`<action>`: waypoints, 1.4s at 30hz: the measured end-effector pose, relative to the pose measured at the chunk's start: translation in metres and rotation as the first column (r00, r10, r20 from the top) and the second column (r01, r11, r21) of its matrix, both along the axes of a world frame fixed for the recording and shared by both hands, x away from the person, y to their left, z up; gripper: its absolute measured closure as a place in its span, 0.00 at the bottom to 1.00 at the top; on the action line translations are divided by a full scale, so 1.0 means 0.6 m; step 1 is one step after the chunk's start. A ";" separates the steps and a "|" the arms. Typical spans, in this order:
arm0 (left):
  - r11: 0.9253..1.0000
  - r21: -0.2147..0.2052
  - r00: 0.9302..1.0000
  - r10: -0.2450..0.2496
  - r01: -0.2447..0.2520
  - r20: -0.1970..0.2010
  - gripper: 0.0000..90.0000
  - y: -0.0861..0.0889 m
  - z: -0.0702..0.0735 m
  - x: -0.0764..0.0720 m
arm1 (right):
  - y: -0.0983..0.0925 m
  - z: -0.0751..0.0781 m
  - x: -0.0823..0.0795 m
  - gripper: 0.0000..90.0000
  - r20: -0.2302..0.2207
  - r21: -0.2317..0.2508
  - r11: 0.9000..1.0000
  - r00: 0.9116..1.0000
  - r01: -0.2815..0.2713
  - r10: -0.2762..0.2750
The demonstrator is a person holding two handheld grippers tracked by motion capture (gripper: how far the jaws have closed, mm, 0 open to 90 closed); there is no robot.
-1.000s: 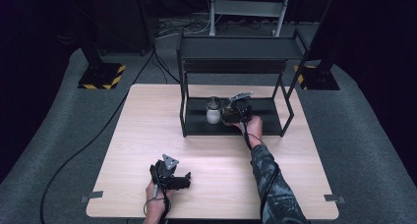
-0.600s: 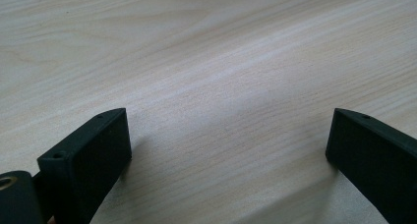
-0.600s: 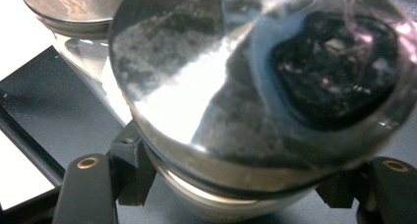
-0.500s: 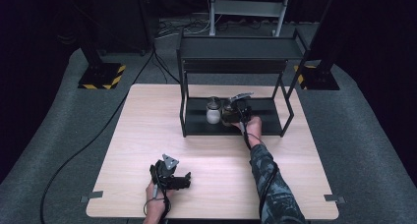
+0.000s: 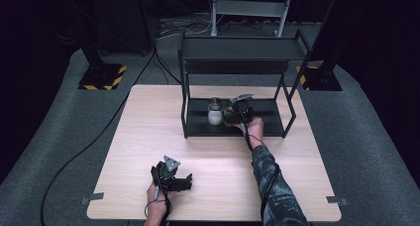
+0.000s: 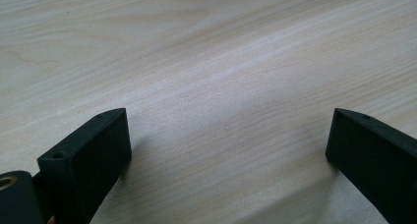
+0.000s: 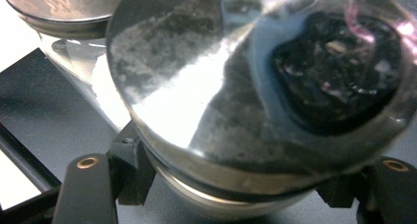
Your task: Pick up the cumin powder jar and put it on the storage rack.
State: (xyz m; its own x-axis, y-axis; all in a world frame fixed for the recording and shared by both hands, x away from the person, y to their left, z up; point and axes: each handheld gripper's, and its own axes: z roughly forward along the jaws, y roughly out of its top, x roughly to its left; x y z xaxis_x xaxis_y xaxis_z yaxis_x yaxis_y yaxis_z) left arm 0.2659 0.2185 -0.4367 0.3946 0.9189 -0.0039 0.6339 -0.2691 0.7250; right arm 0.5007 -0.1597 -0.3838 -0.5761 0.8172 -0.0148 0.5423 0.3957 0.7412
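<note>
On the lower shelf of a black rack [image 5: 270, 121] stand a white-filled jar [image 5: 214, 115] and, just right of it, a glass jar with dark contents [image 5: 230, 115]. My right gripper [image 5: 233, 118] reaches under the rack's top and is shut on the dark jar. In the right gripper view that jar [image 7: 255, 86] sits close up between the jaws of my right gripper [image 7: 236, 180], with the white jar [image 7: 59, 8] beyond it at upper left. My left gripper [image 5: 187, 182] rests near the table's front edge, open; in the left gripper view its jaws [image 6: 228, 140] frame bare wood.
The light wooden table [image 5: 148, 132] has free room left of and in front of the rack. The rack's top shelf [image 5: 242, 50] overhangs the jars. Cables and stand feet [image 5: 101, 77] lie on the grey floor behind.
</note>
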 end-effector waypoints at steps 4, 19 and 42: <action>1.000 -0.001 1.000 0.001 -0.001 0.001 0.03 0.000 0.000 0.000 | 0.000 -0.001 -0.001 0.34 0.000 0.002 1.000 1.000 0.002 -0.002; 1.000 -0.001 1.000 0.001 -0.001 0.001 0.03 0.000 0.000 0.000 | 0.005 0.001 0.000 0.33 0.003 -0.020 1.000 1.000 -0.003 0.003; 1.000 0.004 1.000 0.002 -0.002 0.007 0.03 -0.002 -0.001 -0.002 | -0.003 0.038 0.003 0.00 -0.133 -0.071 0.997 0.991 -0.005 -0.004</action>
State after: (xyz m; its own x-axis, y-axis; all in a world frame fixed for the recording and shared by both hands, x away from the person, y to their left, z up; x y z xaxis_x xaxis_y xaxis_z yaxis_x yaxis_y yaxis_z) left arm 0.2646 0.2171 -0.4372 0.3926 0.9197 0.0027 0.6296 -0.2709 0.7282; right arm 0.5023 -0.1612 -0.3612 -0.5773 0.8165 0.0036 0.6336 0.4452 0.6327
